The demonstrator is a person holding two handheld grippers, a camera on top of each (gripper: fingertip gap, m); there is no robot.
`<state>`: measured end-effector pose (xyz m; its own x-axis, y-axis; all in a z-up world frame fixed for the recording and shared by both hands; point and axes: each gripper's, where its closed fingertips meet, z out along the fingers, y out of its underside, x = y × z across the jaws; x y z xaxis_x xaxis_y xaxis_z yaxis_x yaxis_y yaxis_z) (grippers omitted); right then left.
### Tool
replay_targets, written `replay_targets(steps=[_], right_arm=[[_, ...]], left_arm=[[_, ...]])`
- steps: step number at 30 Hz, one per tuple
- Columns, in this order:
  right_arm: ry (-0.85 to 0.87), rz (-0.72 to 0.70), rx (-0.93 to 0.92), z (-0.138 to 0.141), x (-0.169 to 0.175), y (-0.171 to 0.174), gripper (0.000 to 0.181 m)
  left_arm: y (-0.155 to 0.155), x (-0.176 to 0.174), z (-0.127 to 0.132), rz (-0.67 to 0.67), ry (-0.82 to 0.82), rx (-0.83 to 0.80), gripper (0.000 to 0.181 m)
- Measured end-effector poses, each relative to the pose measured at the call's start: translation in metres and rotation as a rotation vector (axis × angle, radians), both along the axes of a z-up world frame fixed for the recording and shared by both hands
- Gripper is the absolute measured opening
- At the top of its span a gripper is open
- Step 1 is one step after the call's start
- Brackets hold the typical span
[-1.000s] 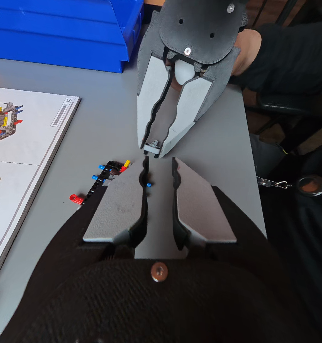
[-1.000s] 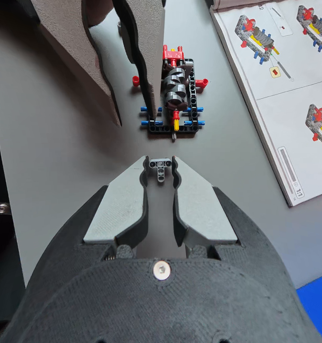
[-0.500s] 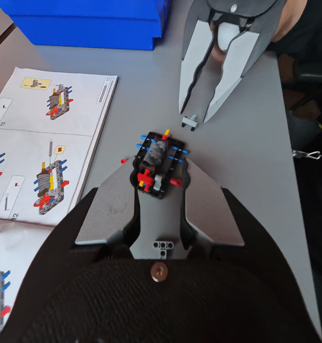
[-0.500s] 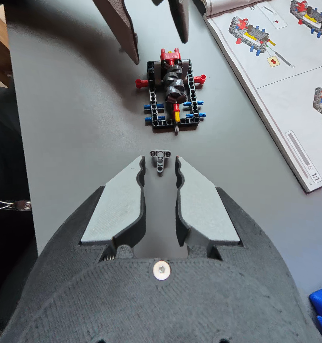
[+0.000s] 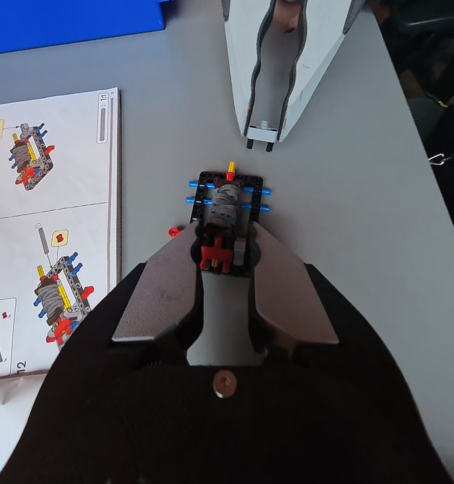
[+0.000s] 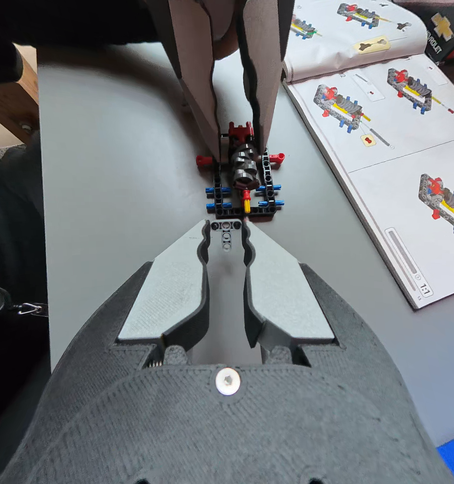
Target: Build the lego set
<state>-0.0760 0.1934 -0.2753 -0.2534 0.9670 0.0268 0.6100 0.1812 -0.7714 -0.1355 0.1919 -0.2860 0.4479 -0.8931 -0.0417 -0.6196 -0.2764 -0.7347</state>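
Left gripper (image 5: 224, 235) clamps black frame (image 5: 227, 199); right gripper (image 6: 226, 227) pinches grey T-piece (image 6: 226, 233) just beside frame's yellow-axle end; misaligned pins could shove frame sideways

Soft, even daylight; faint shadows fall on the table (image 6: 116, 183). Wide-angle distortion bends the edges, with slight blur there.

Grey table (image 5: 325, 235), wooden furniture (image 6: 8, 86) beyond its edge

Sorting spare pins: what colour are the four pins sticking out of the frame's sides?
Blue pins, clearest in the right wrist view.
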Motion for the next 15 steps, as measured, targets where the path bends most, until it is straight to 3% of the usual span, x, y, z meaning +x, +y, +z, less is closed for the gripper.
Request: replay_targets(steps=[15], right_arm=[[-0.091,0.115,0.101,-0.009,-0.009,-0.009,0.021]], left_arm=[[-0.007,0.012,-0.014,0.065,-0.025,-0.108,0.025]])
